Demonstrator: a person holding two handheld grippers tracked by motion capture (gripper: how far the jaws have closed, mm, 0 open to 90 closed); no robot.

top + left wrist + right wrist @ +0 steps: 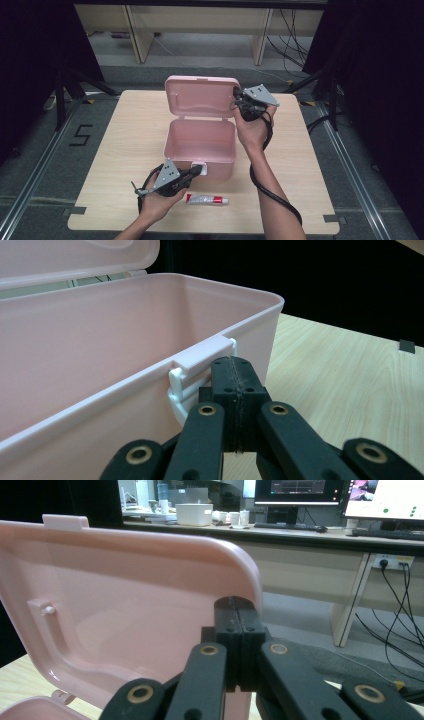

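High view: pink box (200,142) mid-worktop (115,150), lid (200,95) standing open, interior bare; tube (206,200) lies on the worktop just in front of it. Left gripper view: left hand-held gripper (234,365), jaws pressed together and holding nothing, tips at the white latch (195,370) on the box's front wall. Right gripper view: right hand-held gripper (239,605), likewise closed and empty, at the lid's edge; desk with monitors (300,490) behind.

Seemingly a "5" on the floor (80,135)
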